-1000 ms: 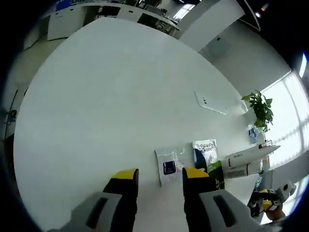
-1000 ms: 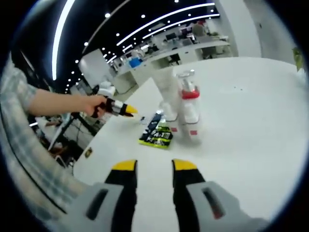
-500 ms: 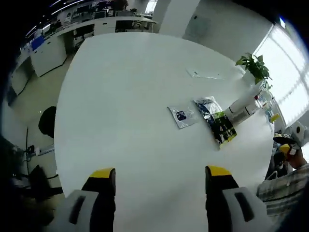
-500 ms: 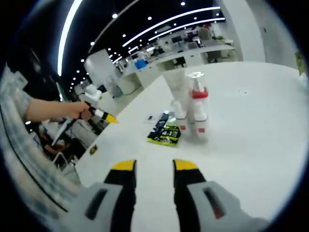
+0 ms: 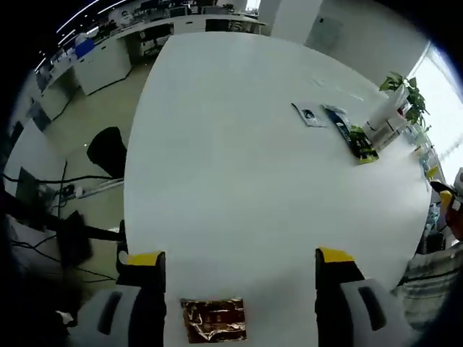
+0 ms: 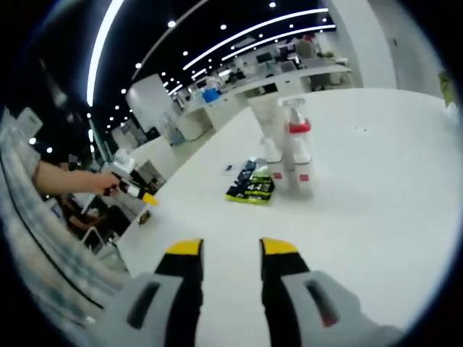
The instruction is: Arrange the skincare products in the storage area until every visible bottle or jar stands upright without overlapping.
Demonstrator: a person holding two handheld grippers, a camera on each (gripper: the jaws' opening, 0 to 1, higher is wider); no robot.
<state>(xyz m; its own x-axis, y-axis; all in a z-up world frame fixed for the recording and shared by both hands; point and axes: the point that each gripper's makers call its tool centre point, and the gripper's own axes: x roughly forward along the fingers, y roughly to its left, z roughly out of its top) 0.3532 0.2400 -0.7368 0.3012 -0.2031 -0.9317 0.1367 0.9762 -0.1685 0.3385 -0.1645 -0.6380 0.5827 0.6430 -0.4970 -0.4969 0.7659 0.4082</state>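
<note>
Left gripper view: the left hand-held gripper [image 5: 237, 262] hangs over the near edge of a large white surface [image 5: 239, 144], its two yellow-tipped jaws spread wide with nothing between them. Between the jaws, at the bottom of the view, lies a small brown foil sachet [image 5: 213, 319], flat on the surface. Far across the surface, toward the upper right, a clear sachet with a dark label [image 5: 309, 114] lies flat; just beside it a dark sachet [image 5: 337, 117] and a black-and-green packet [image 5: 361, 143] also lie flat. Beyond them stands a cluster of white bottles [image 5: 385, 114], too small to tell apart, with a potted plant [image 5: 405, 88] behind. At the right margin a person's hand [image 5: 454, 213] shows, with a plaid sleeve [image 5: 427, 278] below it.

Right gripper view: at the left, a person's hand [image 6: 87, 182] holds the left hand-held gripper [image 6: 148, 197] near the surface edge. The right hand-held gripper [image 6: 228, 248] is held above the surface [image 6: 362, 188], its jaws parted by a narrow gap and empty. Ahead lies the black-and-green packet [image 6: 252, 189], flat. Just beside it, to the right, stand a tall white bottle [image 6: 269, 130] and a clear pump bottle with a red collar [image 6: 298, 148], both upright and close together.
</note>
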